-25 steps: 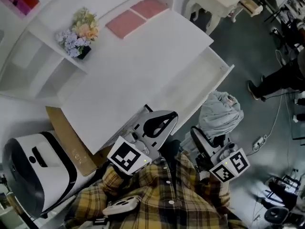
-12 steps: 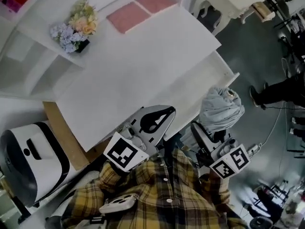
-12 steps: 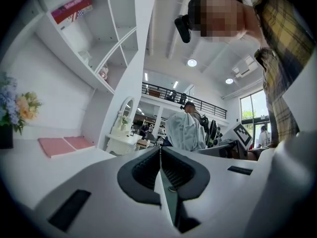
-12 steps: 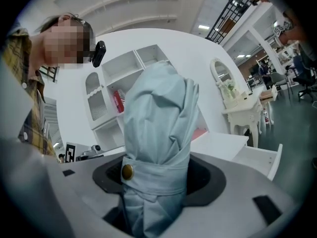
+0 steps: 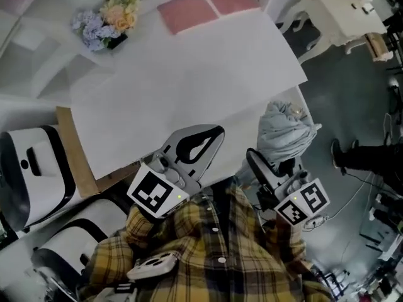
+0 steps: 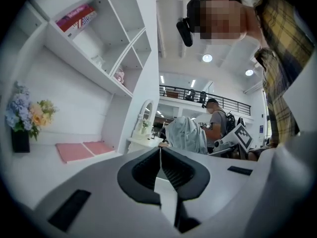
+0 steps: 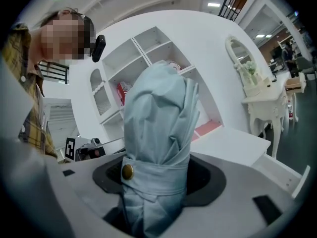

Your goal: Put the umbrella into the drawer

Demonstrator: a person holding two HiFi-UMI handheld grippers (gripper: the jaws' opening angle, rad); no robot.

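Below the head camera, a white bench [image 5: 189, 74] carries a bunch of flowers [image 5: 107, 21] and two pink mats [image 5: 208, 5] near its far edge. Along the bench's near edge a white drawer [image 5: 245, 131] stands pulled out. The left hand-held gripper [image 5: 214, 133] hangs over that near edge. The right hand-held gripper [image 5: 271, 168] is held beside the drawer and carries the folded pale blue umbrella [image 5: 286, 134] upright. A yellow plaid shirt [image 5: 214, 250] fills the bottom of the view.

Along the left hand-held gripper's own view, its two dark jaws are pressed together with nothing between them. Past them lie the bench top, the mats and the flowers, with white wall shelves [image 6: 114, 48] above. The umbrella shows off to the right, and a person [image 6: 215, 120] stands behind it in the background.

Along the right hand-held gripper's own view, the jaws pinch the umbrella low on its bundle, just under the strap with its brass snap button [image 7: 128, 171]. The rolled cloth rises straight up out of the jaws. The bench and the drawer's corner lie to the right, with a white dressing table [image 7: 257, 98] beyond them.
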